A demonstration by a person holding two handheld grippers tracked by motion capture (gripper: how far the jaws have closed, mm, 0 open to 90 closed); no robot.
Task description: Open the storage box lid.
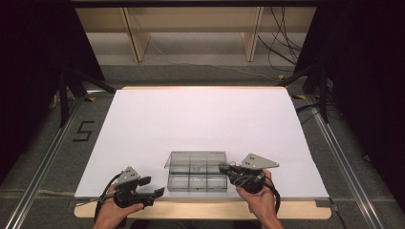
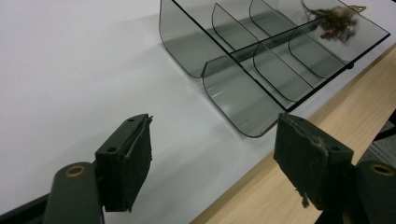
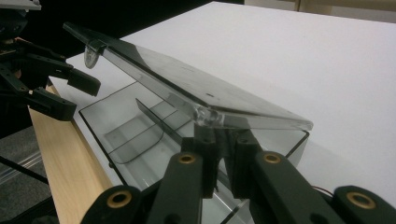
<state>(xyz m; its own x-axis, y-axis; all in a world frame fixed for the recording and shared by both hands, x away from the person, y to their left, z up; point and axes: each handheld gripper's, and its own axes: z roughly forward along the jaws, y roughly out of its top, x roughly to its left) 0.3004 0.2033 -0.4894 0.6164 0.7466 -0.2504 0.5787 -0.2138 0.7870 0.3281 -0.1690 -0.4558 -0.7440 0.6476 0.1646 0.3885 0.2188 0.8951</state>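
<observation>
White worktop carries one clear box at six o'clock, long axis three to nine. Right claw, nearly closed, pinches the edge of its one lid, held half raised. Left claw gapes wide, empty, near the box's nine o'clock end.

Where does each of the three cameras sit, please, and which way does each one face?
High view: above the person's side, looking forward and down on the white table; both forearms, left gripper and right gripper show.
Left gripper view: rides the left gripper, jaws open, facing the clear box.
Right gripper view: rides the right gripper, jaws pinching the box's raised lid; the left gripper shows beyond.
All three share the clear box.
</observation>
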